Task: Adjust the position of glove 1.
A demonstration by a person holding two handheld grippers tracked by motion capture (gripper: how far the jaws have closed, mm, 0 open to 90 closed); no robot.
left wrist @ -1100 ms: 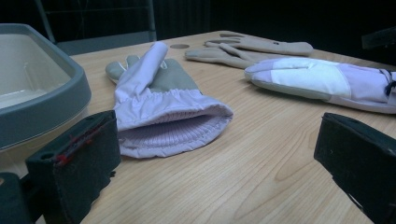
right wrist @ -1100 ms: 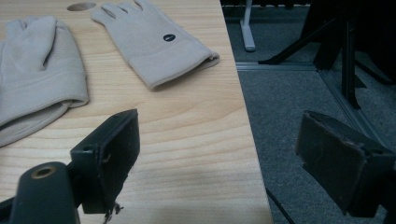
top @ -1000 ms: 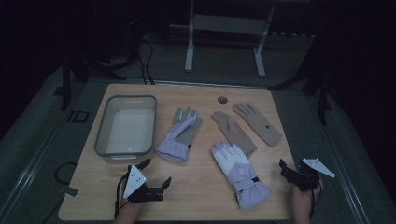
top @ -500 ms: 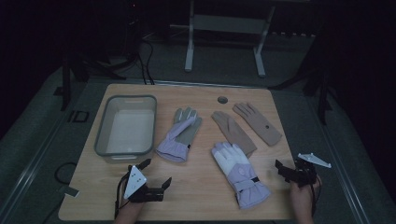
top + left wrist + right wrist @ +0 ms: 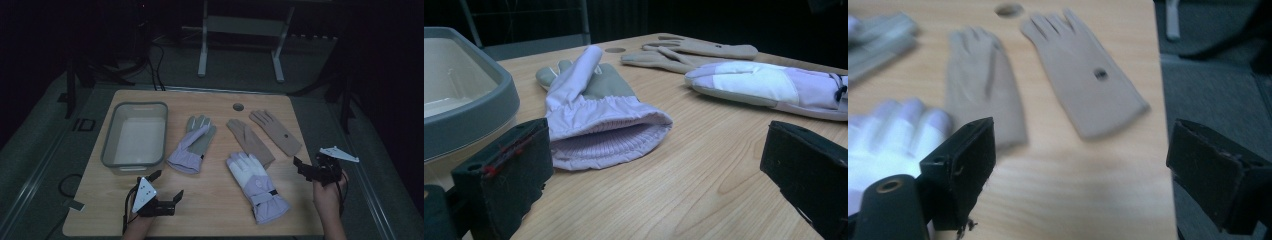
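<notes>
Sitting at the far left of the wooden table [image 5: 215, 200], a grey plastic tub [image 5: 134, 133] lies with its long side running near to far. Near it, at the table's near edge, the left gripper [image 5: 167, 187] rests low over the wood in the person's left hand [image 5: 137, 225], its jaws spread wide apart and holding nothing. In the left gripper view the open cuff of a lilac and grey glove [image 5: 594, 112] lies just beyond those jaws. That glove [image 5: 192, 144] sits just right of the tub, fingers pointing far. Further right, a white and lilac glove [image 5: 256, 185] lies slanted, cuff toward the near edge. Beyond it a tan glove [image 5: 250, 141] lies flat, its near end touching or just beside the white glove's fingers. A second tan glove [image 5: 276, 131], with a small dark spot on it, lies beside the first. A round hole [image 5: 238, 107] marks the table's far edge. At the right edge, the right gripper [image 5: 302, 167] hangs over the table's rim in the right hand [image 5: 327, 192], jaws likewise apart and empty.
</notes>
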